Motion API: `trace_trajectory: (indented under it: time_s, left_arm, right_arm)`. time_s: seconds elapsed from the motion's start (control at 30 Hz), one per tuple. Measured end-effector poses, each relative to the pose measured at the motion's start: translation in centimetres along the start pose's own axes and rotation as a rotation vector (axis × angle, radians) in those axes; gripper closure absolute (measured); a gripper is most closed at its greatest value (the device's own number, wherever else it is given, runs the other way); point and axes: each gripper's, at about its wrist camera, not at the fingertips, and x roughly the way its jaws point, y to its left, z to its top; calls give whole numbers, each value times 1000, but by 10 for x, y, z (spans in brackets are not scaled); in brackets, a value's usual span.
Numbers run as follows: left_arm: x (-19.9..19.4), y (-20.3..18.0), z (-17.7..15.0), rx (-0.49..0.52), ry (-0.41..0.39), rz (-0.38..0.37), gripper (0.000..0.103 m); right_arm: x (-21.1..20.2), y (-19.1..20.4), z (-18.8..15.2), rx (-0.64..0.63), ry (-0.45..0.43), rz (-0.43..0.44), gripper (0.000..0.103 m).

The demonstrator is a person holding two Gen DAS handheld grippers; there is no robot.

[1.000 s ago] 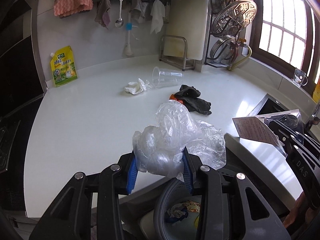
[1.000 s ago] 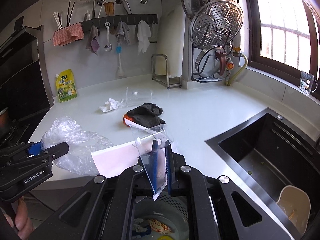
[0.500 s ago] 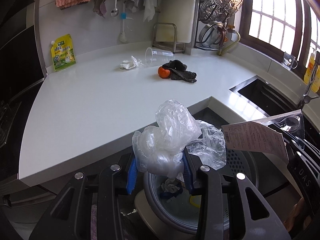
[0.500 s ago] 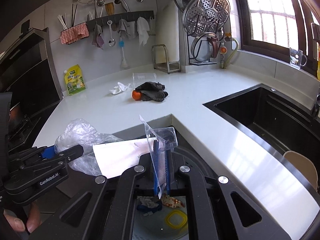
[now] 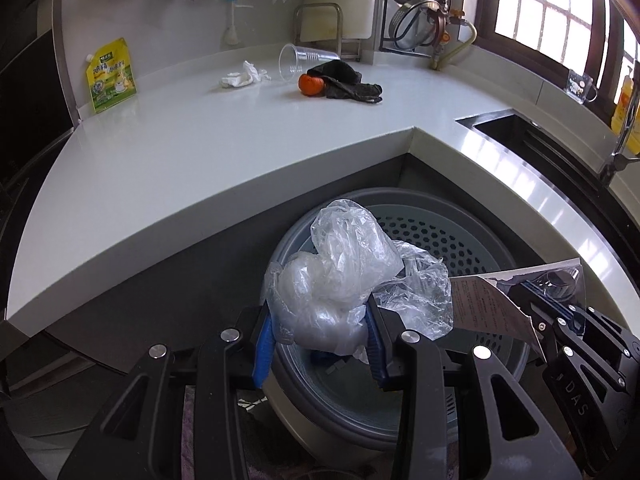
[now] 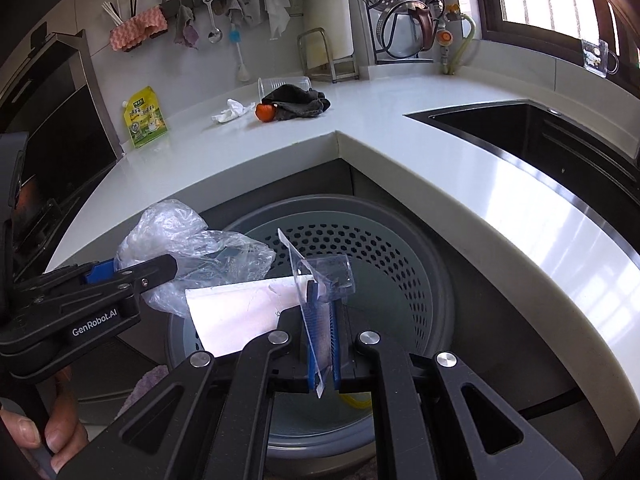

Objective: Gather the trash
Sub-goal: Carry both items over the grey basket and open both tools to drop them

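One bin (image 5: 472, 216), two tools, one cup (image 5: 298, 60), one orange (image 5: 311, 84), one pouch (image 5: 111, 75)

Grey perforated bin (image 5: 460, 240) — clear bag (image 5: 344, 280), orange fruit (image 5: 311, 84).

The bin (image 5: 472, 240) mouth lies open under both loads, but the bag (image 5: 344, 280) and packet (image 6: 320, 280) crowd its near half. Far on the counter (image 5: 200, 152), the cup (image 5: 296, 60), tissue (image 5: 240, 78), orange (image 5: 311, 84) and cloth (image 5: 348, 80) cluster; the near counter is bare.
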Motion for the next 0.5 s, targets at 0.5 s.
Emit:
trace_trajectory:
  time_s: [0.5]
  left_arm:
    - [24,1,-4,-16,102,-19,59]
  right_arm:
    - [24,-5,-7,2,84,5,97]
